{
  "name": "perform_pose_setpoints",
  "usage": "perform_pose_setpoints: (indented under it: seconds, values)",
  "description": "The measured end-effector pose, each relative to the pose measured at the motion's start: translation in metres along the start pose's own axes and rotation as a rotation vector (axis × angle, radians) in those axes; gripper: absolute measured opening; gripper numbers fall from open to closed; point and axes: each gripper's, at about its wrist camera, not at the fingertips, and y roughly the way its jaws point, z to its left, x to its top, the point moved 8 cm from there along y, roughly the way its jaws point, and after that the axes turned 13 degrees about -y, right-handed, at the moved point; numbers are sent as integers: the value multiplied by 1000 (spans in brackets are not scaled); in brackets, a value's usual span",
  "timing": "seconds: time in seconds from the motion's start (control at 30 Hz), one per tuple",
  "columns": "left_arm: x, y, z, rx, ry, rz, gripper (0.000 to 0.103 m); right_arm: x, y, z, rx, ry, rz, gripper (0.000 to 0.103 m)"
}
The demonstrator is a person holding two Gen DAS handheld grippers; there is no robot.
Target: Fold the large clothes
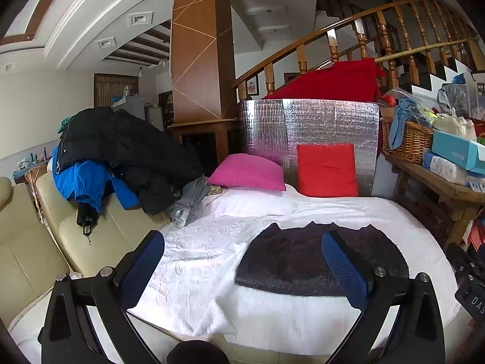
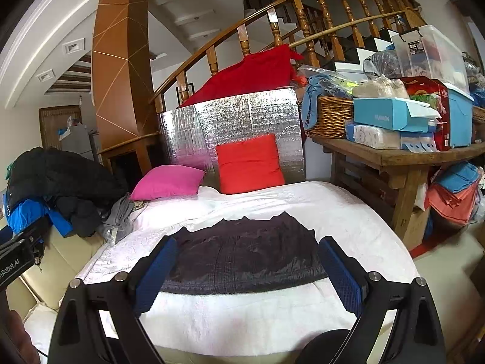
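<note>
Both claws wide, empty: left claw [image 1: 242,261], right claw [image 2: 247,268]. Dark garment [image 2: 242,257] lies folded flat on bed [image 2: 242,318], frame center. Coat pile [image 1: 121,151] at left w/ nothing touching it.

A silver foil panel [image 2: 233,130] stands upright at the far edge of the white bedspread [image 2: 348,209]. 2 cushions sit before it: a red cushion [image 2: 250,163] leaning against the panel, a pink cushion [image 2: 168,182] lying just left. A wicker basket [image 2: 330,116] sits on the wooden table [image 2: 403,154] right of the panel.

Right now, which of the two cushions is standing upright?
The red cushion, propped upright against the silver foil panel. The pink cushion to its left lies flat on the white bedspread.
</note>
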Motion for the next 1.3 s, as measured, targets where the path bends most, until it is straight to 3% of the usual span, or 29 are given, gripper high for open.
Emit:
perform_pose_setpoints:
  seconds: [1.3]
  values:
    - [-5, 13, 10, 16, -4, 24, 103, -3, 2, 3, 3, 0, 4, 96]
